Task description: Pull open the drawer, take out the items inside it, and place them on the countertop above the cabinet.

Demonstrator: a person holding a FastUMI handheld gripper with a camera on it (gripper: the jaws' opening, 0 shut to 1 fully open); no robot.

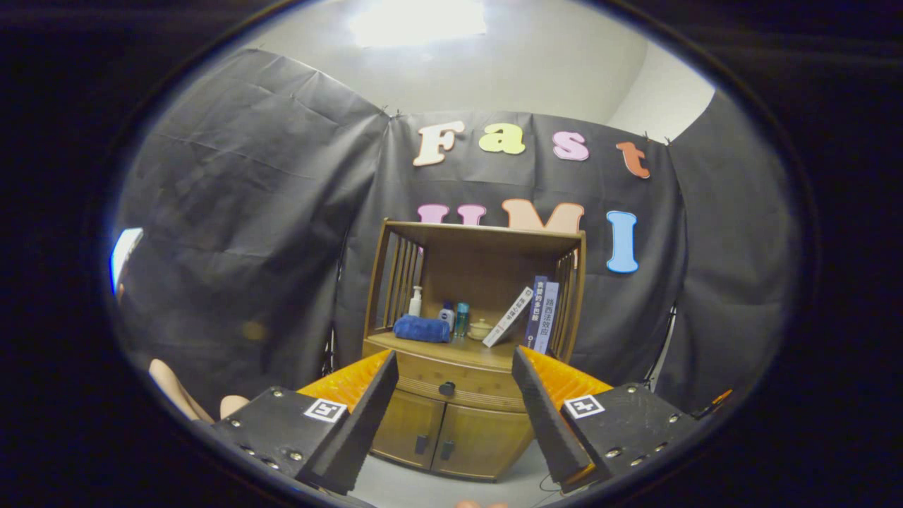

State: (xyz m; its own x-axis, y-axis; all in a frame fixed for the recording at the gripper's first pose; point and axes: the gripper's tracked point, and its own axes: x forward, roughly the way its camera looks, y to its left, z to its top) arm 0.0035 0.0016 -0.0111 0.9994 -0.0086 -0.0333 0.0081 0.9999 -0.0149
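We're looking straight down the claw (455,395) at a wooden cabinet (462,367) standing against the black cloth wall. The claw's fingers (367,416) are spread wide, nothing between them but open air, and the cabinet sits well beyond their tips, framed right in the gap.

The drawer (451,384) is shut, flush with the cabinet front, its dark round knob (446,388) showing dead centre between the fingers. What's inside it we can't see at all. Below it we get two cupboard doors (451,437), each with a small dark handle; their outer parts are cut off behind the fingers.

On the counter (465,351) above the drawer there's a folded blue towel (421,329) to the left, a white pump bottle (415,302) behind it, then a small dark-capped bottle (446,314) and a teal bottle (461,319) close together. Just beside those sits a small pale lidded pot (481,329); it's too small for us to make out more. To the right, one white book (508,317) leans against two upright books (542,314) by the slatted side rail.

Low beside the left finger we catch part of a person's hand (176,395), mostly hidden.
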